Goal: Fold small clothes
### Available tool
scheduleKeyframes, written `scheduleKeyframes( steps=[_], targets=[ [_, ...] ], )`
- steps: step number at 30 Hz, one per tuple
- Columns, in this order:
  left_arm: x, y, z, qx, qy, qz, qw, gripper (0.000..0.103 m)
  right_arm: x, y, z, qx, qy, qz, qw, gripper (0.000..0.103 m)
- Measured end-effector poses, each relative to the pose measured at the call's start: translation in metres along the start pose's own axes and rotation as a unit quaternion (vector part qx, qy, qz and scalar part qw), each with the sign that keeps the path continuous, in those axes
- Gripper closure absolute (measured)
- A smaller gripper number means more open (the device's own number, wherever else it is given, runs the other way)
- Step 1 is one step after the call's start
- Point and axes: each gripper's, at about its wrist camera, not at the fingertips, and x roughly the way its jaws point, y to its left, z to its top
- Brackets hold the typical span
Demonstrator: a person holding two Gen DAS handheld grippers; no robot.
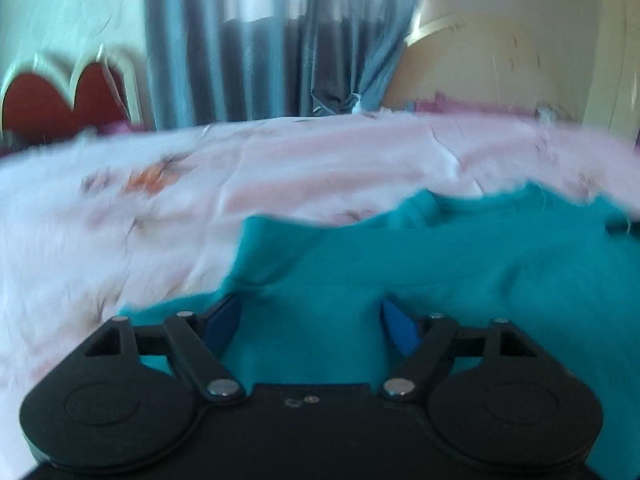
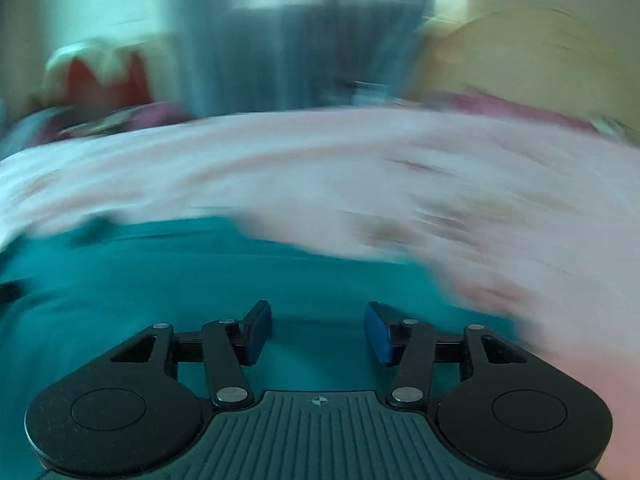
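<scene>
Both tongs open w/ nothing gripped, left tongs [image 1: 312,312] and right tongs [image 2: 318,328] low over the teal garment [image 1: 460,264] on the bed [image 1: 120,208].

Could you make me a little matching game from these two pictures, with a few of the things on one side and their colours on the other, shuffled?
Things:
1. garment under the grippers
2. bedsheet
3. curtain
4. heart-shaped headboard panel

Colours:
A. grey-blue
B. red
C. teal
D. pale pink with a flower print

Pairs: 1-C, 2-D, 3-A, 4-B.

The left gripper and the right gripper are both over the garment with jaws apart, gripping nothing.
</scene>
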Motion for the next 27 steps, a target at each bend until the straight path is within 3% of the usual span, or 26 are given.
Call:
scheduleKeyframes(
  steps=[3,6,8,11,13,16,19,21,24,27],
  targets=[
    [-0.014,-0.011,0.007,-0.004,-0.014,0.008,0.9999,0.031,-0.019,0.007,0.000,-0.010,-0.008,0.004,1.000,0.052],
    [-0.043,-0.049,0.006,0.010,-0.055,-0.039,0.9977,0.022,-0.055,0.044,-0.009,-0.041,-0.035,0.041,0.998,0.052],
    [-0.056,-0.080,-0.003,0.033,-0.050,-0.064,0.9962,0.022,-0.068,0.074,-0.024,-0.076,-0.033,0.082,0.993,0.053],
    [-0.063,-0.121,-0.024,0.059,-0.033,-0.085,0.9941,0.022,-0.069,0.109,-0.052,-0.114,-0.008,0.109,0.987,0.053],
    [-0.060,-0.134,-0.040,0.060,-0.008,-0.084,0.9946,0.025,-0.061,0.120,-0.069,-0.132,0.013,0.081,0.988,0.053],
    [-0.066,-0.133,-0.064,0.082,0.001,-0.051,0.9953,0.024,-0.070,0.101,-0.086,-0.123,0.013,0.063,0.990,0.053],
    [-0.084,-0.095,-0.076,0.036,0.000,-0.047,0.9982,0.016,-0.085,0.069,-0.095,-0.095,0.022,0.051,0.994,0.053],
    [-0.094,-0.074,-0.078,0.020,-0.001,-0.028,0.9994,0.020,-0.095,0.062,-0.094,-0.081,0.024,0.041,0.996,0.053],
    [-0.107,-0.058,-0.078,-0.009,-0.010,-0.009,0.9999,0.027,-0.119,0.083,-0.090,-0.076,-0.011,0.072,0.994,0.053],
    [-0.114,-0.069,-0.069,-0.038,-0.022,-0.029,0.9986,0.029,-0.119,0.132,-0.097,-0.111,-0.016,0.107,0.988,0.053]
  ],
)
